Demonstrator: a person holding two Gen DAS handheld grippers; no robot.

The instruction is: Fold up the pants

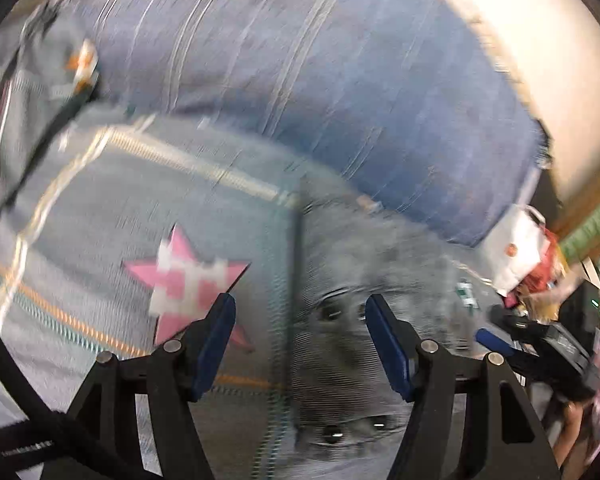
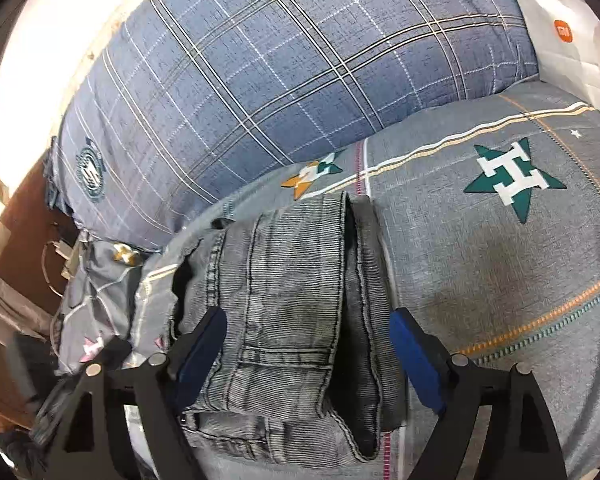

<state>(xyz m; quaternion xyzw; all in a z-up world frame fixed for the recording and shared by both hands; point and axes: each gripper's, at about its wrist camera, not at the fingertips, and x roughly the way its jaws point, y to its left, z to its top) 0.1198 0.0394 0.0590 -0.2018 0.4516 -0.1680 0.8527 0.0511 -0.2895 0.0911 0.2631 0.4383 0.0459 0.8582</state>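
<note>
Jeans (image 2: 292, 320) are lying folded in a compact bundle at lower centre of the right view, on the star-print bedsheet (image 2: 500, 272). Right gripper (image 2: 308, 344) is hovering spread, grasping nothing; left gripper (image 1: 300, 344) is likewise released. Folding is looking nearly finished; next probably needs smoothing.

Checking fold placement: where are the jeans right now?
Right wrist view: the folded jeans lie on the grey star-print bedsheet, bottom centre, just below the blue plaid pillow, left of the green star.
</note>
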